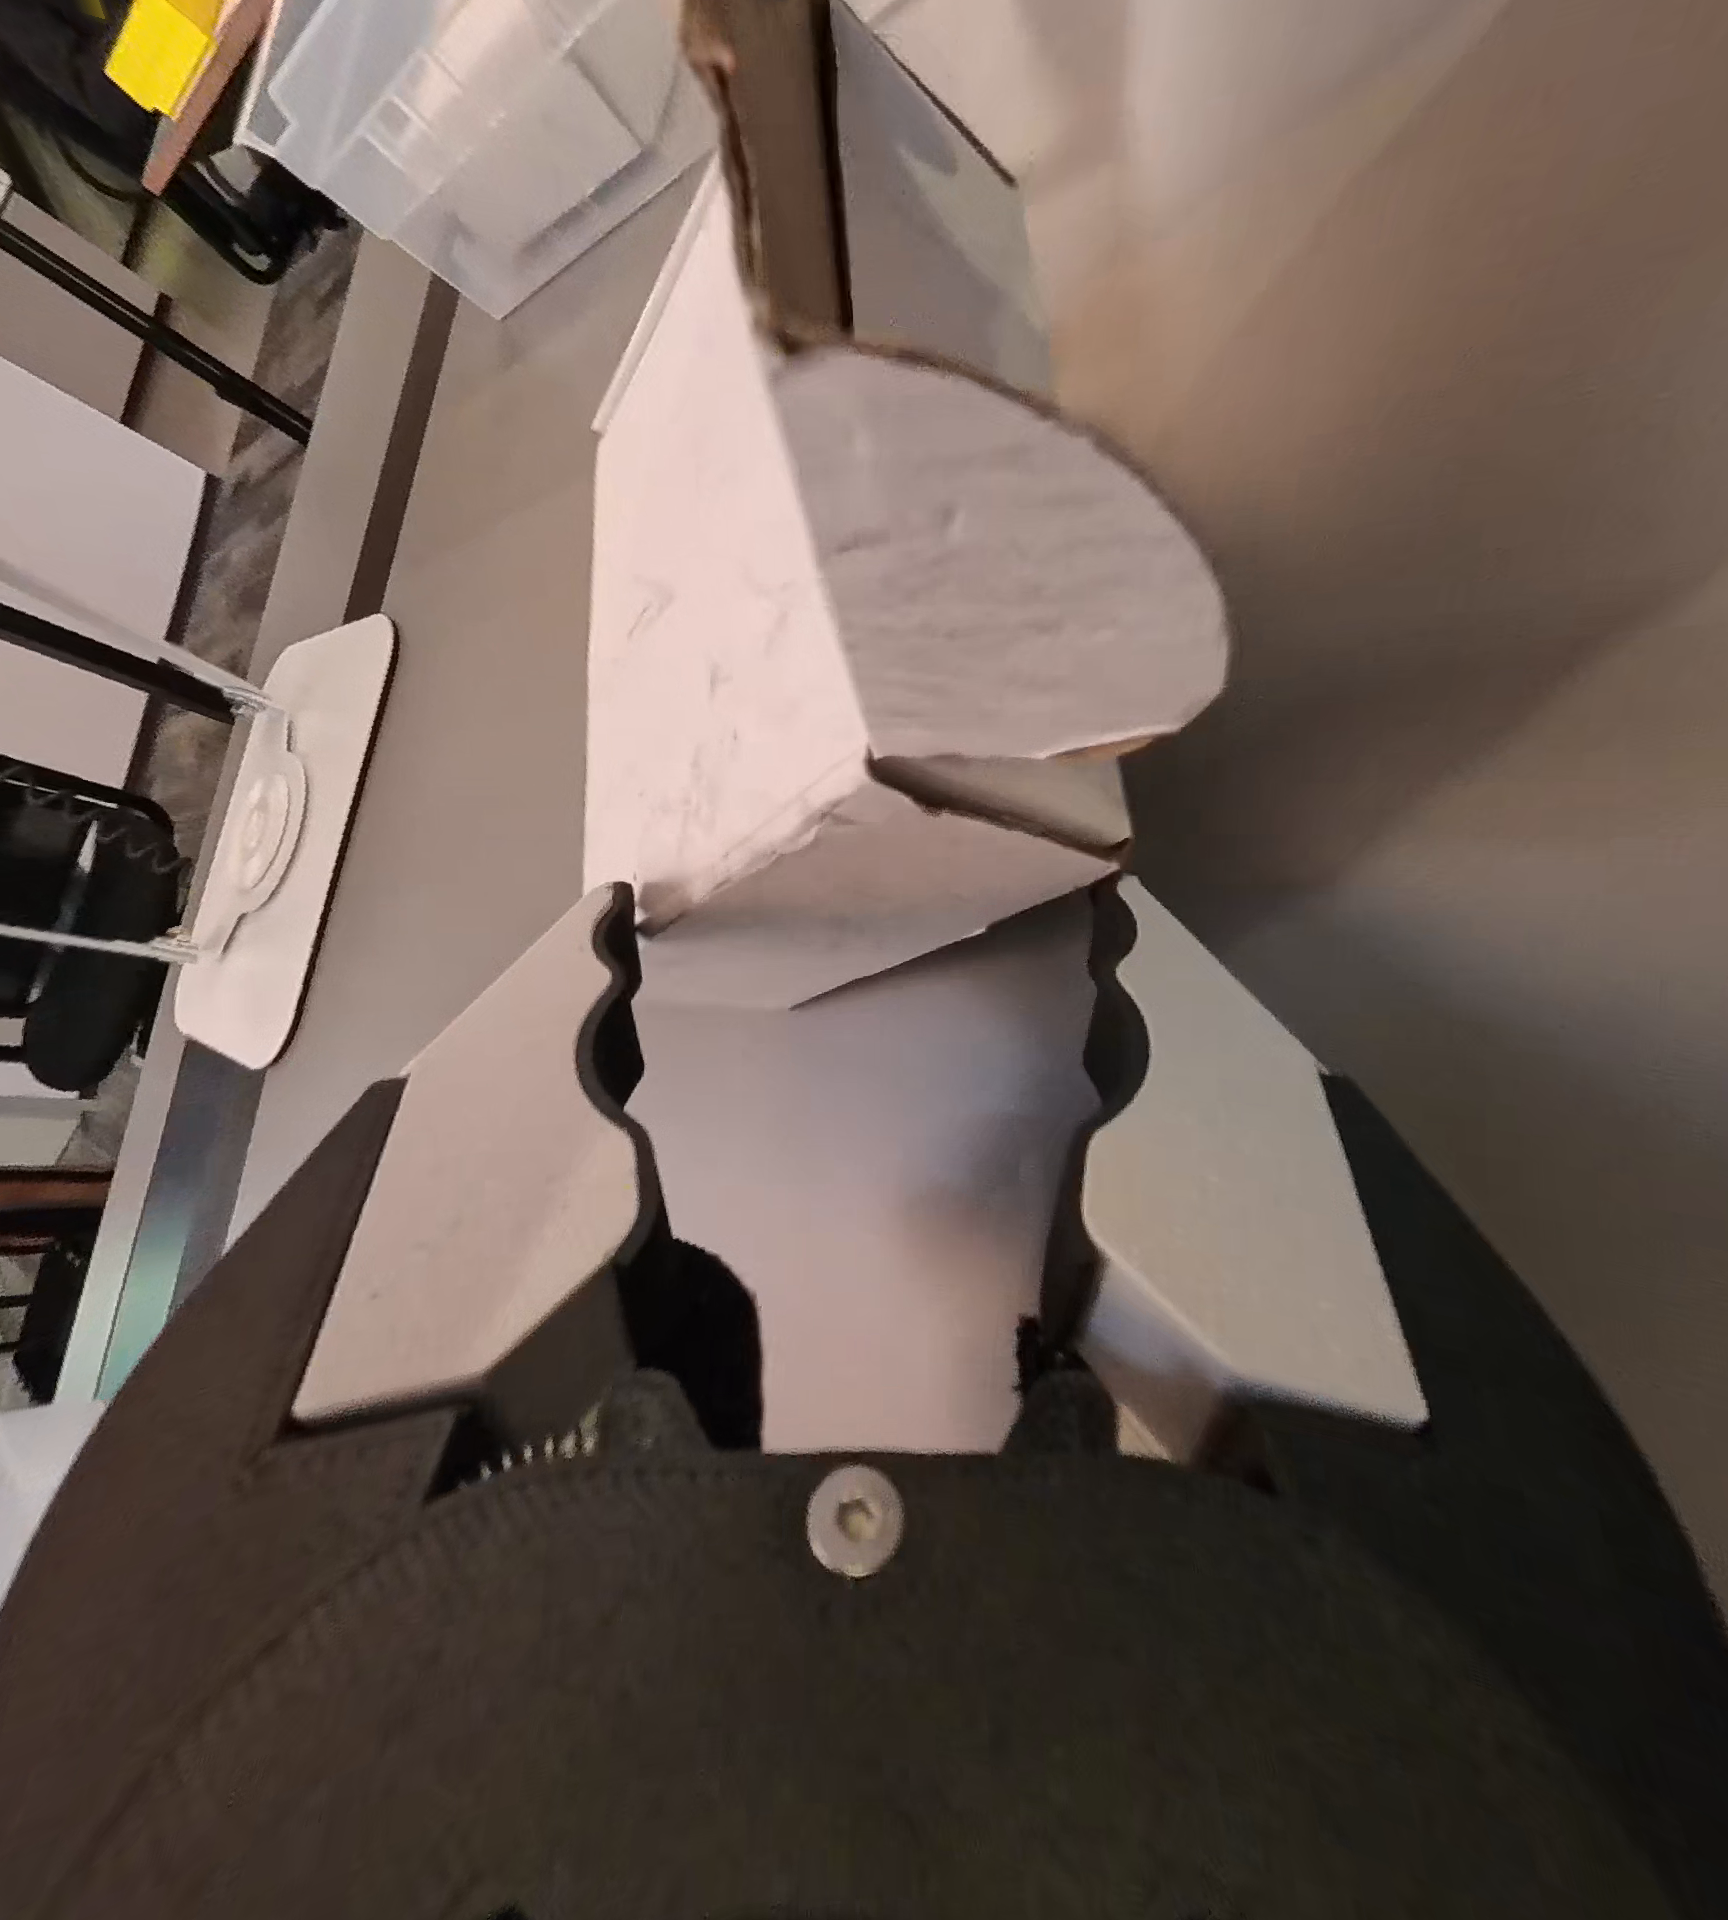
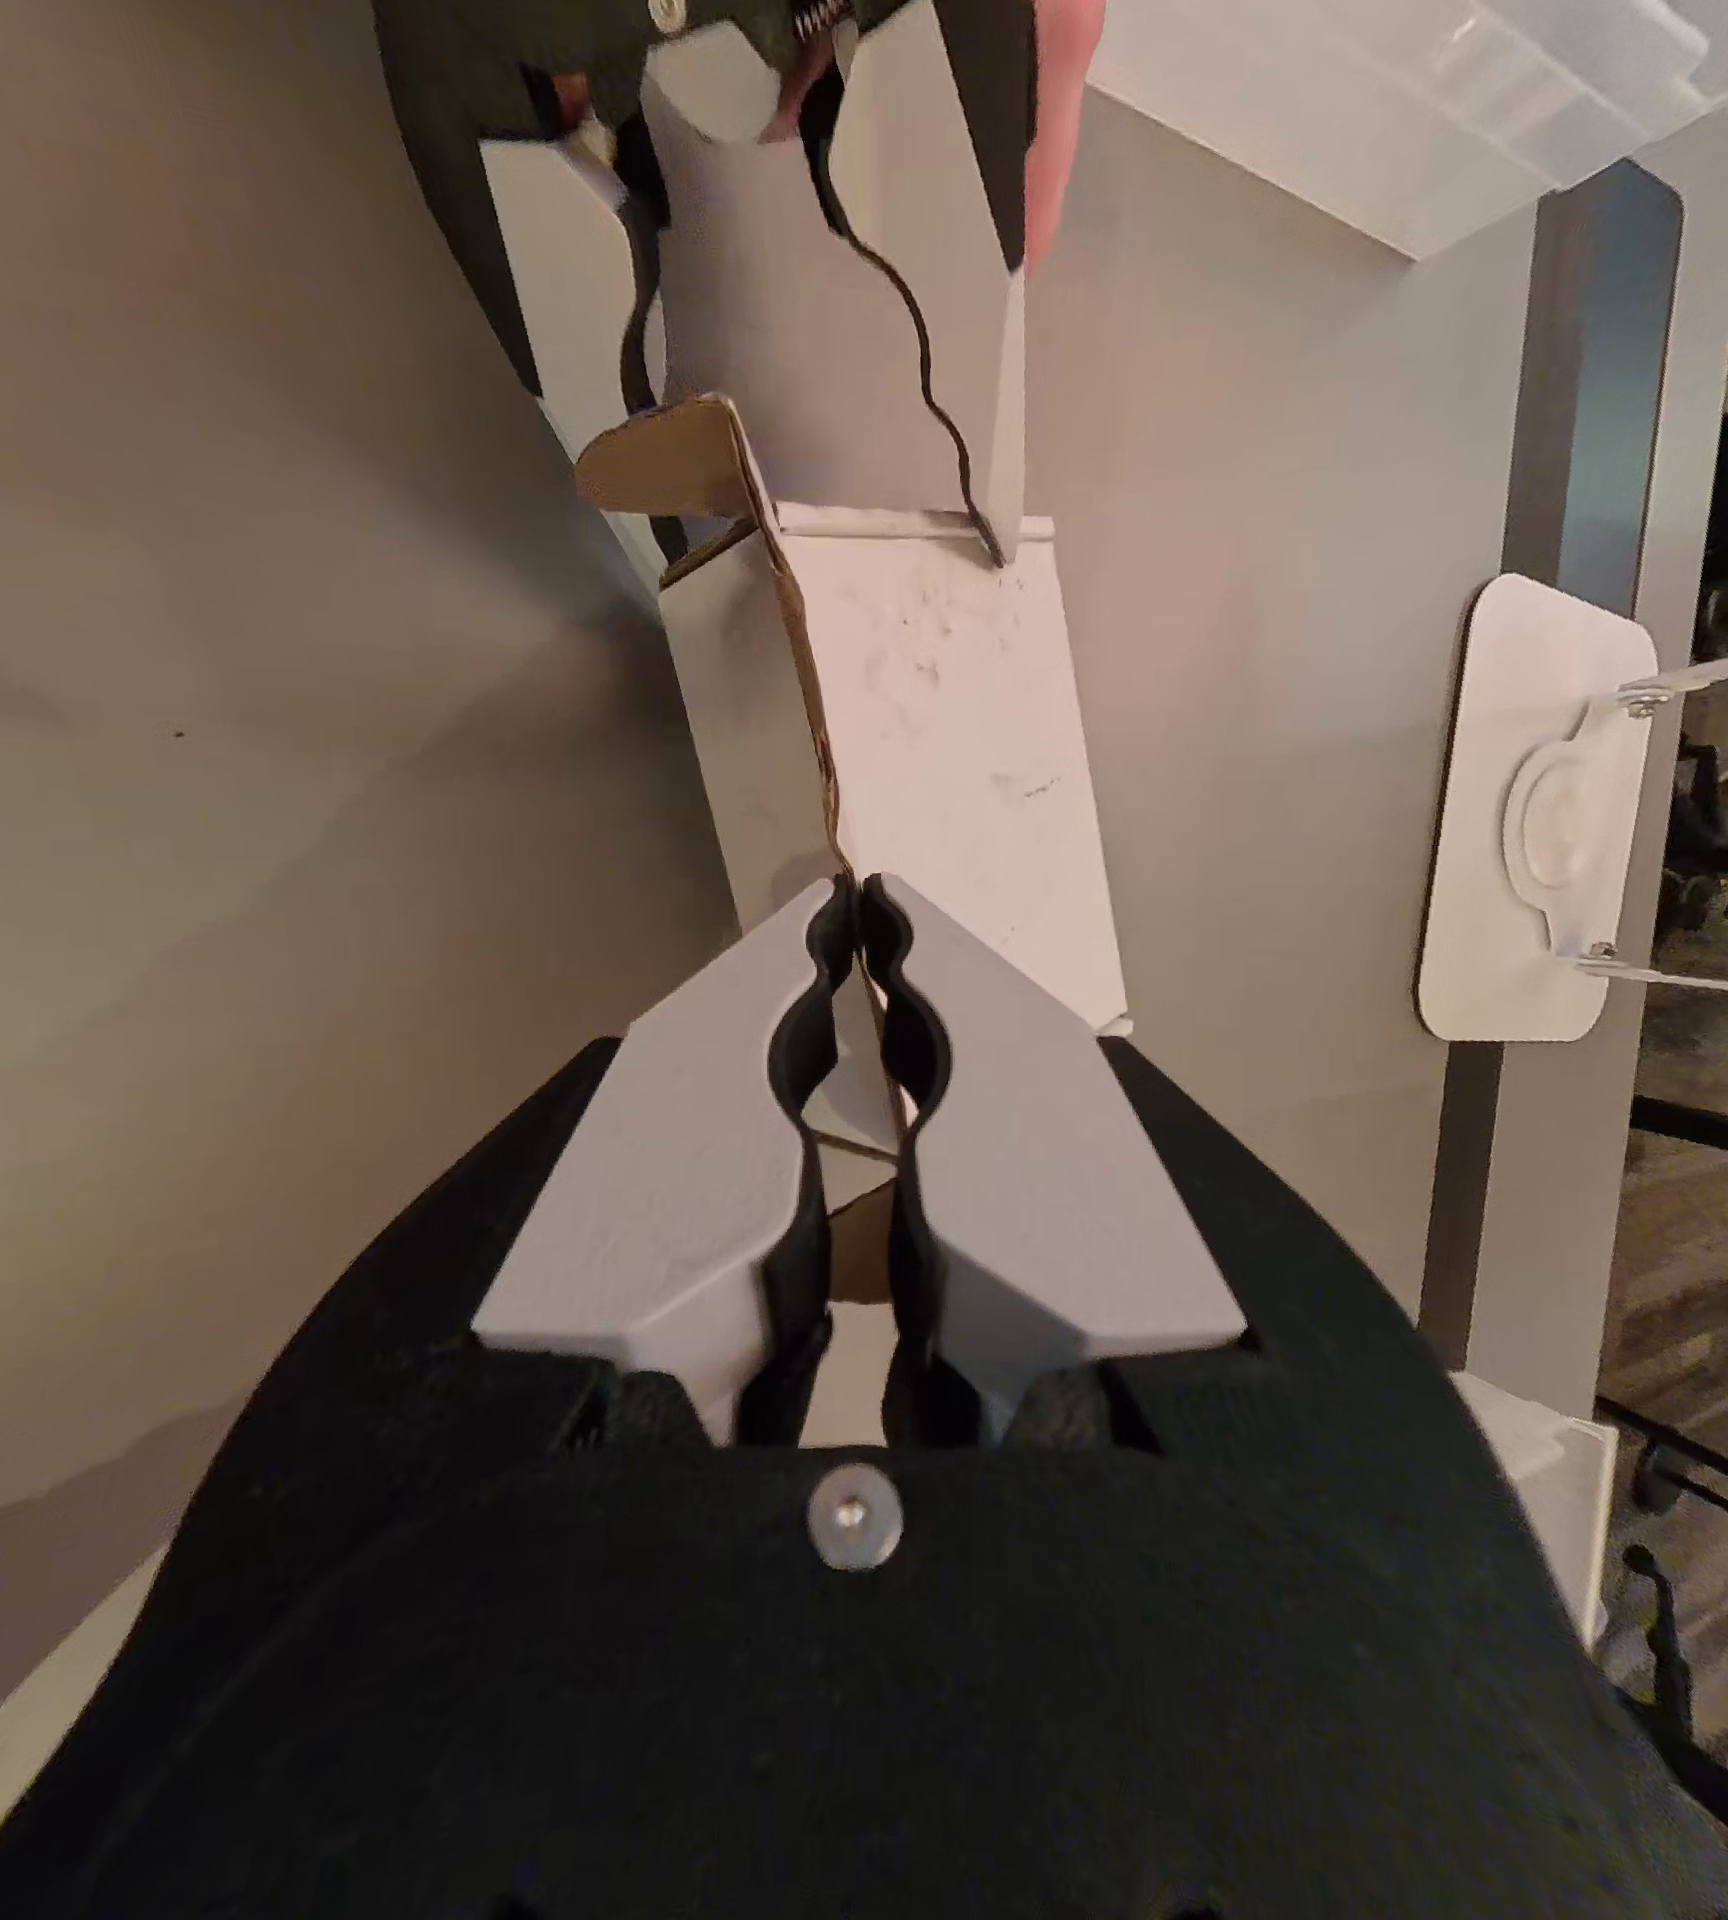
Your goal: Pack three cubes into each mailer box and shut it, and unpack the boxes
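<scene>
On my feed both views look dim and warm, with a pinkish-beige cast over the white mailer box (image 1: 725, 623). Soft shadows fall across the grey table (image 2: 216, 727) in broad bands, none hard-edged. In the left wrist view I see motion blur on the box's rounded flap (image 1: 1016, 582) and on the right side of the frame. The right wrist view is sharper. Wide-angle distortion curves straight edges near the borders of both, and the clear plastic bin (image 2: 1411, 114) catches a faint glare
</scene>
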